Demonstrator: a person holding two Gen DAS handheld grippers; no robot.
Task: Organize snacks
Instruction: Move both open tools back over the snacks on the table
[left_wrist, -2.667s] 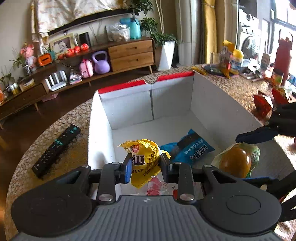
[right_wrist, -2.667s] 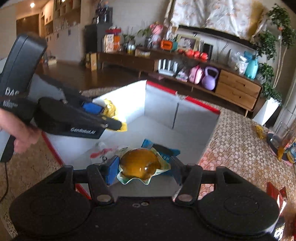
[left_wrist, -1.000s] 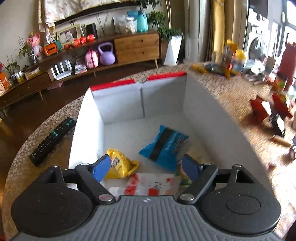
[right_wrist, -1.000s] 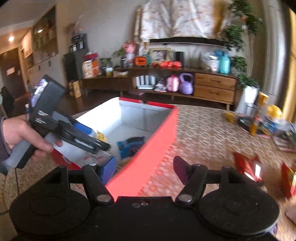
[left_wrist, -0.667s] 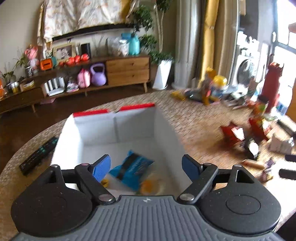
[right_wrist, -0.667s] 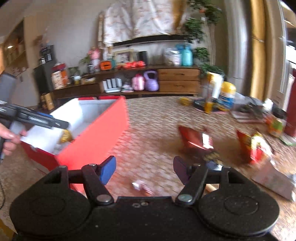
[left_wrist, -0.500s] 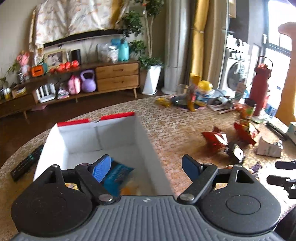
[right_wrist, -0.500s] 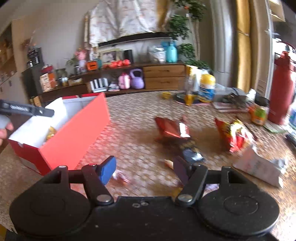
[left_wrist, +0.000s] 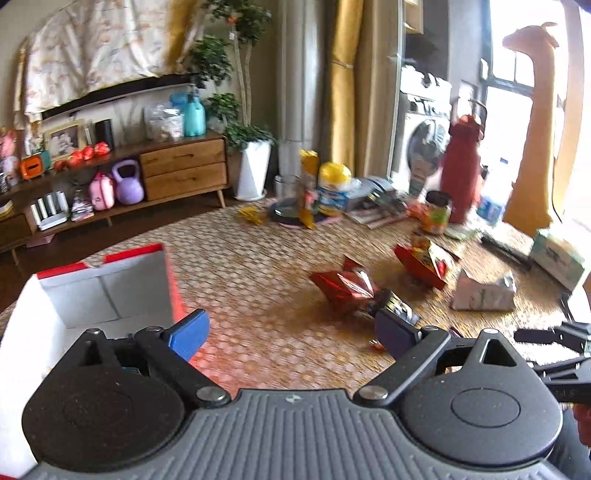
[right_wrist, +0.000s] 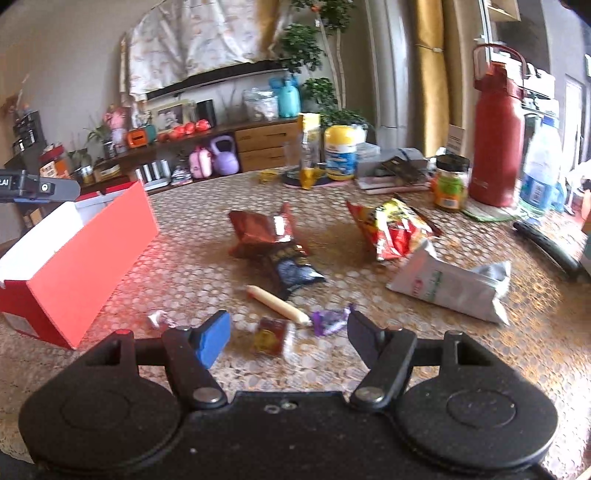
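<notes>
Both claws have left the box (right_wrist: 85, 254); three bags lie outside.

Glossy foil red snack bag (right_wrist: 264, 230), matt cardboard red box (right_wrist: 83, 258), rough woven table mat (right_wrist: 207, 266), smooth crinkled white pouch (right_wrist: 448, 286)

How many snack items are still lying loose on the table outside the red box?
8: foil bag, dark packet, chip bag, white bag, sausage stick, purple candy, red packet, small candy. Others may be hidden.
</notes>
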